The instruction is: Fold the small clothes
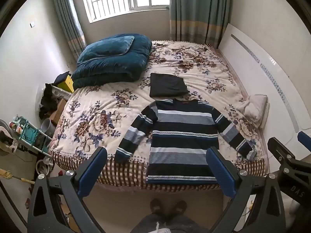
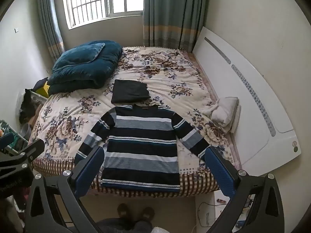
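Lying beyond striped sweater, folded black garment, blue quilt

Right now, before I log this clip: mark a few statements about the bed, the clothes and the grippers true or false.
1. The striped sweater lies spread flat, sleeves out. True.
2. A folded dark garment lies beyond the sweater's collar. True.
3. The left gripper is clamped on a sleeve. False: its jaws stand wide open, holding nothing.
4. The blue quilt covers the sweater. False: it is piled at the bed's far left corner, apart.
5. The right gripper is open and empty. True.
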A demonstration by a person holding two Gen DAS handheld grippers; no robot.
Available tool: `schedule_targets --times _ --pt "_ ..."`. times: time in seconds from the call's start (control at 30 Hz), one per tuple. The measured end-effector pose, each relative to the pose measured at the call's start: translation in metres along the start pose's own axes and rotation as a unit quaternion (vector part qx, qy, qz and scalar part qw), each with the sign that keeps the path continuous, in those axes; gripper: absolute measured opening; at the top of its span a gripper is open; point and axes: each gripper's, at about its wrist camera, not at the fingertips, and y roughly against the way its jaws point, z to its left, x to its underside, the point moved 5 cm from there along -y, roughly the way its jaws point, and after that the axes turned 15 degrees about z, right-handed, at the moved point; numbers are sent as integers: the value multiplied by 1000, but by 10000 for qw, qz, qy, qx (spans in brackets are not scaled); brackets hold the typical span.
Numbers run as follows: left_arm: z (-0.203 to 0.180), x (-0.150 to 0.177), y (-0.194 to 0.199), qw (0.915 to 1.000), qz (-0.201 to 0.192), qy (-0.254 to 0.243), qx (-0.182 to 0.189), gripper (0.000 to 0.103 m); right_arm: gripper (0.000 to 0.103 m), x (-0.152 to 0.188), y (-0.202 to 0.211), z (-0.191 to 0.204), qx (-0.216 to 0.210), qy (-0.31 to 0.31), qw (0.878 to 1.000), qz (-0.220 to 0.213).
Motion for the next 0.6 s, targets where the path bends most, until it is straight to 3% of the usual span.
schedule_targets --times 0.6 --pt "0 -2 6 9999 -121 63 18 103 103 -9 17 10 97 61 9999 -94"
